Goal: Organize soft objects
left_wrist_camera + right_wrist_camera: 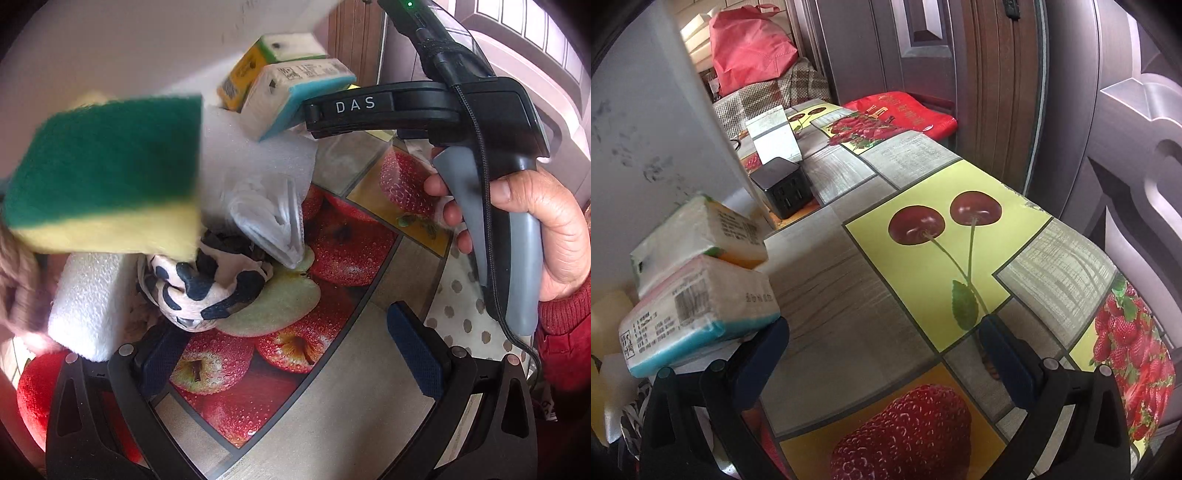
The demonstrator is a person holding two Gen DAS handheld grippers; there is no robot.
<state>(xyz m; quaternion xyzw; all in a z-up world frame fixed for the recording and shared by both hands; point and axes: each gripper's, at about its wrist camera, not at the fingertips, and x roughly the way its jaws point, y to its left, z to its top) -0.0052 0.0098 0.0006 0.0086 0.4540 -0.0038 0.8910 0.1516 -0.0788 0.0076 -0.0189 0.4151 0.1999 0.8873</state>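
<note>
In the left wrist view a pile of soft things lies at the left: a green and yellow sponge (107, 173), blurred and close to the lens, a white foam block (88, 302), a black and white cloth (207, 284), a grey folded cloth (269, 218), a red plush (35, 391) and two tissue packs (295, 96). My left gripper (291, 365) is open and empty, just beside the pile. My right gripper (882, 358) is open and empty, its left finger (764, 354) next to the blue-edged tissue pack (698, 314); the second pack (701, 232) lies above it.
The table (879, 258) carries a fruit-print cloth. A black cube (783, 188) and a white box (775, 133) stand farther back by a grey wall panel (646, 129). A red cushion (905, 114) and a red bag (750, 48) lie beyond. A door stands at the right.
</note>
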